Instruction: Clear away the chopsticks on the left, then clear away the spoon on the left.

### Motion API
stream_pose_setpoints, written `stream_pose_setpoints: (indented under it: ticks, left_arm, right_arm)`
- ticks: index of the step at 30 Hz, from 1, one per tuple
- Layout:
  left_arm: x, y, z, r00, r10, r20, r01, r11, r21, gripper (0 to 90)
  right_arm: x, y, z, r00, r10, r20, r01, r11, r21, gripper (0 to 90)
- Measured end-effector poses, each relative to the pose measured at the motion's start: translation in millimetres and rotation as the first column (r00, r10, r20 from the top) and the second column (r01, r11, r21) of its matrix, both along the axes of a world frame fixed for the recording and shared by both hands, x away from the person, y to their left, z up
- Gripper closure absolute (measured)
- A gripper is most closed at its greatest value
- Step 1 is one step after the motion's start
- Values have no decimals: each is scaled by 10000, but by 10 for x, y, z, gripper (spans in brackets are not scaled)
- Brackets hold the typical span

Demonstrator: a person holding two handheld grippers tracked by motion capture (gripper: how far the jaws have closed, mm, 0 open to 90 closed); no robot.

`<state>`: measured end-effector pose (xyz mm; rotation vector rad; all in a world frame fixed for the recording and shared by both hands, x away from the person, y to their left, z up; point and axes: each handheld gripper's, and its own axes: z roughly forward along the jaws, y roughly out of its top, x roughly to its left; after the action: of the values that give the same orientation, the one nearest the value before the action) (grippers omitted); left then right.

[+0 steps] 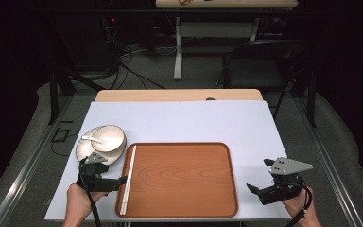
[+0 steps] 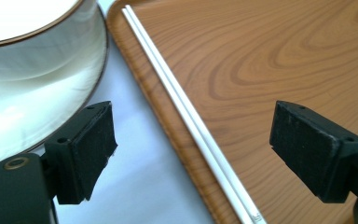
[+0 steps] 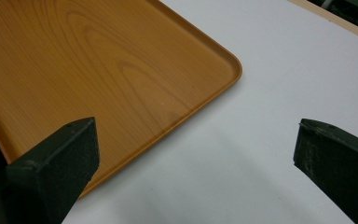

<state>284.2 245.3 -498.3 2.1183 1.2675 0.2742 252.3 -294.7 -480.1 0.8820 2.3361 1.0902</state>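
Bowl [image 1: 108, 138] and plate [image 1: 86, 150] sitting far left; left gripper [image 1: 118, 180] hovering spread over white chopsticks [image 1: 128, 178] — lying along the wooden tray's [image 1: 227, 161] left rim; right gripper [image 1: 260, 177] hanging open beside it.

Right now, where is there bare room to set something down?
Most of the tray right of the chopsticks is bare, as is the white sheet behind it. Crowded at left: bowl, plate and left hand-held gripper.
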Motion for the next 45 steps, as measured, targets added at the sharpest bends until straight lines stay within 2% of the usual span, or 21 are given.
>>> stream_pose_setpoints:
  ticks: [8,13,15,17,21,25,29,34,39,42,43,45]
  left_arm:
    - [-27,86,46,9997,225,82,-224,9997,-62,101]
    - [-50,139,120,9987,397,323,-397,9992,3,88]
    - [-64,150,130,9980,468,436,-474,9988,140,88]
    - [-74,175,133,9982,479,362,-484,9987,132,87]
    - [-78,246,138,9945,907,520,-907,9959,-26,83]
    - [-18,320,167,9886,1317,734,-1311,9913,-130,82]
    - [61,384,178,9775,1814,1073,-1799,9834,-229,78]
    - [184,459,150,9695,2225,1024,-2213,9749,-234,61]
    - [317,513,149,9562,2674,1192,-2661,9636,-274,44]
    - [411,554,147,9503,2910,1105,-2875,9566,-467,27]
    - [446,564,147,9450,3054,1168,-3009,9521,-550,23]
    - [496,581,150,9413,3172,1153,-3119,9481,-620,21]
  right_arm:
    - [91,45,2,9997,-171,-178,172,9998,70,0]
    - [177,72,-14,9997,-135,-214,134,9999,-63,0]
    - [176,73,-23,9997,-126,-231,125,9999,-53,0]
    - [153,67,-47,9997,-110,-223,107,9999,-125,0]
    - [124,47,-84,9995,-100,-313,95,9998,-162,0]
    - [107,23,-81,9995,-176,-252,170,9996,-209,2]
    - [104,16,-77,9995,-227,-219,223,9996,-189,4]
    - [97,25,-86,9994,-205,-272,199,9996,-208,5]
    - [87,25,-85,9996,-183,-232,178,9996,-229,7]
    - [101,23,-94,9994,-220,-271,213,9994,-258,16]
    - [100,25,-95,9994,-217,-268,210,9994,-260,16]
    - [96,30,-93,9995,-201,-244,195,9995,-245,16]
